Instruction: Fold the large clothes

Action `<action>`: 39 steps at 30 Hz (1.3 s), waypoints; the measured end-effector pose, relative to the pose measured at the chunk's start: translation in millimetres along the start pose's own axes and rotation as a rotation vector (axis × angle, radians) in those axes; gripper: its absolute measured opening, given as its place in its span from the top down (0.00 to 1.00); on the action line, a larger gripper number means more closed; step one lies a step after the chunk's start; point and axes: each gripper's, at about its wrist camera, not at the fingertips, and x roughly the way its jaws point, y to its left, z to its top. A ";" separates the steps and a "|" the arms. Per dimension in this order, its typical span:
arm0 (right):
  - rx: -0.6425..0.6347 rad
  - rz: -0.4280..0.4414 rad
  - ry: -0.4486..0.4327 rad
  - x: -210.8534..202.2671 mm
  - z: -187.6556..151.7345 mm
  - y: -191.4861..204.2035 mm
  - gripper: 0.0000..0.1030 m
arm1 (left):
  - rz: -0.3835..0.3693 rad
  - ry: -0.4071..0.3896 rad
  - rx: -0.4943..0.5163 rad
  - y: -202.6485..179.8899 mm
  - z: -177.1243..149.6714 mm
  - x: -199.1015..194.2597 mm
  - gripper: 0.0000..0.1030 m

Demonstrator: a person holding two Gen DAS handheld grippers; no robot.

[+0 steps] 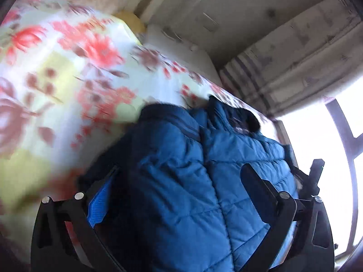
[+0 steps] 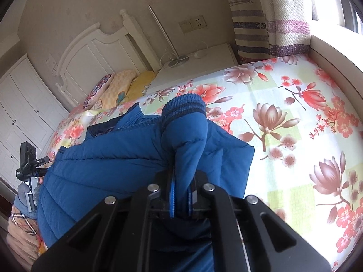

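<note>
The right gripper (image 2: 180, 195) is pinching a sleeve (image 2: 185, 136) of the blue quilted puffer jacket (image 2: 109, 158), its two fingers pressed together on the padded fabric not far below the ribbed cuff (image 2: 185, 105). From the pinch the sleeve runs straight away along the fingers, cuff farthest out, and it stands raised above the rest of the garment. The jacket itself lies on the floral bedsheet (image 2: 295, 117), spread to the left of and beneath this gripper, with its collar end towards the pillows (image 2: 118, 90) and white headboard (image 2: 90, 52). The left gripper (image 1: 181, 195) has its fingers spread wide over the jacket body, one finger (image 1: 102, 195) against the dark edge of the garment and the other resting on the quilted panels, with nothing clamped between them; the left wrist view is smeared with motion blur across the sheet, so finer contact there cannot be made out. In the right wrist view the left gripper's handle shows at the far left edge of the jacket, well apart from the held sleeve. The relation that matters is this: the sleeve's long axis points away from the right gripper, while the jacket's body lies to that gripper's left, so laying the sleeve across the torso would likely call for a leftward sweep by the right hand, which already has it. The left gripper, sitting on the body, looks placed to steady the jacket, and the slippery padding may spring back once let go.
</note>
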 end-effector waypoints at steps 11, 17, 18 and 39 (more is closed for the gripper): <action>-0.154 0.057 -0.271 -124.4 -4.4 62.5 0.97 | 0.069 -0.300 0.211 -97.3 -30.5 -107.0 0.91; -0.061 -0.098 -0.163 -44.0 77.1 32.1 0.96 | 0.232 -0.204 0.063 -66.5 67.0 -32.3 0.91; -0.054 -0.150 -0.077 -10.4 77.2 22.4 0.96 | 0.280 -0.167 0.057 -59.1 68.7 -10.8 0.91; -0.154 0.077 -0.089 -119.7 -53.8 -20.7 0.20 | 0.089 -0.429 0.019 -2.4 -114.3 -139.3 0.07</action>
